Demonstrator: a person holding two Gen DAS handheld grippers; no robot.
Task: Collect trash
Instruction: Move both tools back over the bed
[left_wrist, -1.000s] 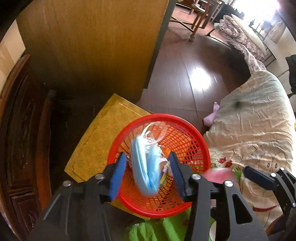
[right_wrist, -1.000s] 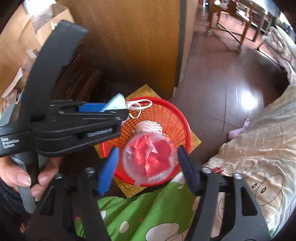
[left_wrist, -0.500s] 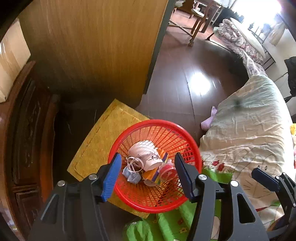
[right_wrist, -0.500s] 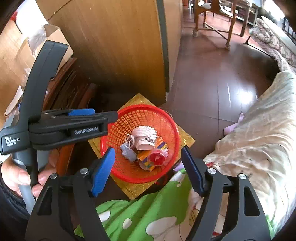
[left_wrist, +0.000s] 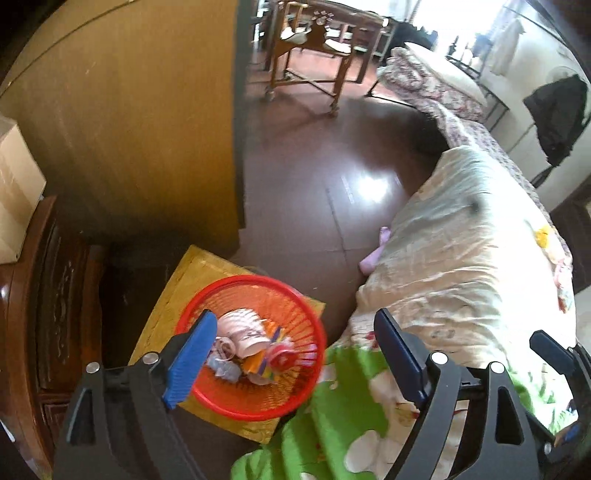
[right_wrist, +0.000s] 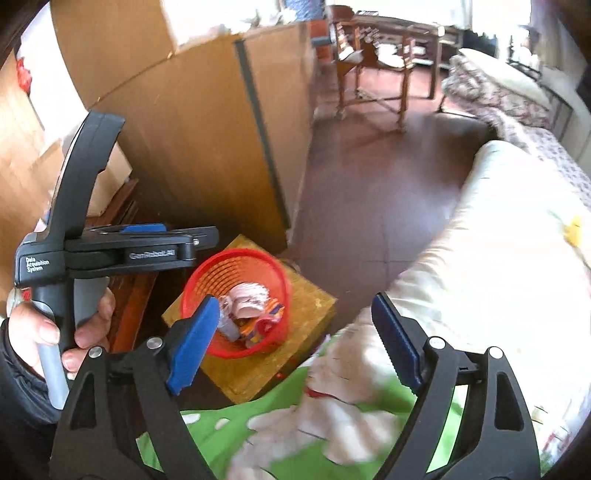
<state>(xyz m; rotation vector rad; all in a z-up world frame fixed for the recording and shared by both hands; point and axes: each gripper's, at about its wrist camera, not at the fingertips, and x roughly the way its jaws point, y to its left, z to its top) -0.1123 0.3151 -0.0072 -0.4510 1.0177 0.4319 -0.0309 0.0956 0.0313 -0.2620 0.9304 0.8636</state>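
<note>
A red mesh basket (left_wrist: 236, 291) (right_wrist: 243, 264) stands on a yellow box (left_wrist: 173, 291) (right_wrist: 310, 306) beside the bed. Inside lie a crumpled paper cup (left_wrist: 243, 330) (right_wrist: 249, 301), a blue face mask (left_wrist: 225, 369), a striped wrapper (left_wrist: 260, 363) and a small red-filled clear cup (left_wrist: 282, 356) (right_wrist: 266, 326). My left gripper (left_wrist: 295, 360) hangs above the basket, its jaws opening with nothing between them. My right gripper (right_wrist: 295, 341) is also above and nearer the bed, jaws opening and empty. The left gripper's body (right_wrist: 140, 251), held by a hand (right_wrist: 44, 332), shows in the right wrist view.
A bed with a cream and green cartoon quilt (left_wrist: 461, 258) (right_wrist: 498, 258) fills the right side. A wooden partition (left_wrist: 147, 129) (right_wrist: 207, 147) rises behind the basket, dark carved furniture (left_wrist: 44, 295) at left. Yellow scrap (left_wrist: 543, 234) (right_wrist: 572, 225) lies on the quilt, a pink item (left_wrist: 376, 254) on the floor.
The left gripper let go of the blue mask and the right let go of the red-filled cup; both now lie in the basket. Both grippers opened wider and rose away from it.
</note>
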